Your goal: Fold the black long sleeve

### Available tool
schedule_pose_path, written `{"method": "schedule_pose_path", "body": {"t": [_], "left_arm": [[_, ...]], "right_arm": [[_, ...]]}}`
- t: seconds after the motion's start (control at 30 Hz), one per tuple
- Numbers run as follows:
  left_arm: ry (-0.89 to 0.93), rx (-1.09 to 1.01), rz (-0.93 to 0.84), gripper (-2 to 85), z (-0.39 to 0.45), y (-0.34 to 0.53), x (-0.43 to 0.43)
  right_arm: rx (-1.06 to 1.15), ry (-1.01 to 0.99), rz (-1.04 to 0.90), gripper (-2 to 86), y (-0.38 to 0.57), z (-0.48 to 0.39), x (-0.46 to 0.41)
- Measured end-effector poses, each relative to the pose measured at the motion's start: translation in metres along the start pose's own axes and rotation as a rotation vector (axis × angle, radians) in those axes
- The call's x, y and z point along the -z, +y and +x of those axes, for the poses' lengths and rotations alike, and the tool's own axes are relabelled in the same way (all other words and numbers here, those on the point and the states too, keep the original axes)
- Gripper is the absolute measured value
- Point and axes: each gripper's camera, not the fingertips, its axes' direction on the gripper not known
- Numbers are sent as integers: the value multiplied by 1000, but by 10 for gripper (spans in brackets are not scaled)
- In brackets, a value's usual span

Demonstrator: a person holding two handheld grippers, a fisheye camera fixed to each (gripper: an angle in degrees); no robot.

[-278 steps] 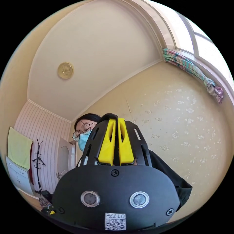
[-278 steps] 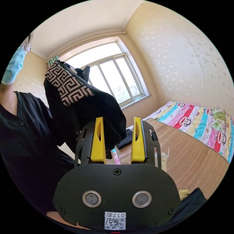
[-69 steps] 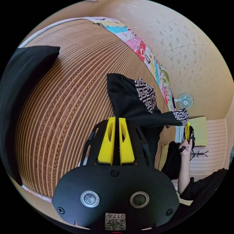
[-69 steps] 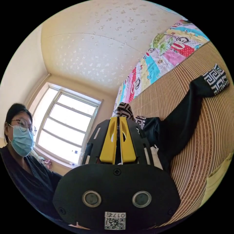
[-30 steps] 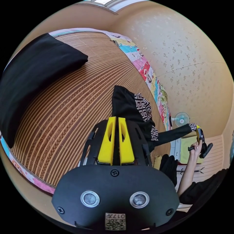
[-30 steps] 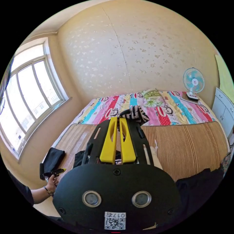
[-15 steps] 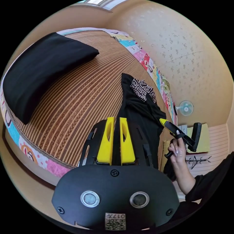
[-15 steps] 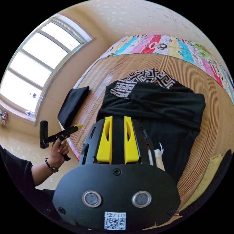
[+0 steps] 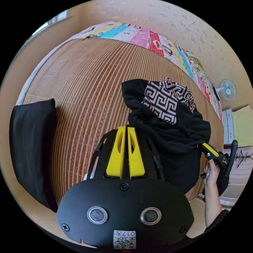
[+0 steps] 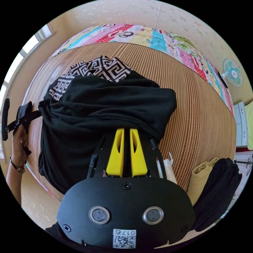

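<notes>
Since half a second ago the black long sleeve (image 10: 105,110) has been drawn into a tighter bunch, and both grippers sit lower, at its near edge. It lies in a rumpled heap on the woven mat (image 9: 87,79) of the bed, toward the near edge, with patterned cuffs (image 9: 160,101) uppermost.

Left gripper (image 9: 125,129): jaws together, cloth just past the tips; whether they pinch it cannot be told. Right gripper (image 10: 126,130): jaws together over the black cloth; grip likewise unclear.

Handling, as judged: light, soft and limp, prone to bunching and sliding on the mat. Best taken at a seam, such as shoulder or hem corners, then spread flat.

Writing: no brand legible on the garment.
</notes>
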Motion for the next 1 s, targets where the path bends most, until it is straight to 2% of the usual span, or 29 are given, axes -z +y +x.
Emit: {"method": "schedule_pose_path", "body": {"t": [0.07,0.13,0.3,0.4,0.47,0.53,0.67,0.8,1.0], "left_arm": [[132,-37,99,14,-17,13,30],[184,-62,109,39,-32,36,44],[216,-38,3,97,-70,125,54],[214,30,-102,114,-86,170,51],[205,79,-165,107,-94,188,45],[209,102,-181,63,-100,189,45],[326,110,-295,11,-129,191,41],[338,74,-373,0,-158,220,66],[426,176,-418,-4,-197,270,103]], "right_arm": [[-41,-84,31,55,3,23,24],[-111,-144,1,62,28,64,44],[-161,-104,-50,76,120,134,66],[-221,-192,-85,87,170,170,69],[-254,-274,-108,90,190,185,64],[-296,-361,-171,86,202,199,51],[-377,-448,-192,40,218,216,61],[-402,-434,-179,19,273,231,118],[-216,-343,-236,10,301,214,164]]}}
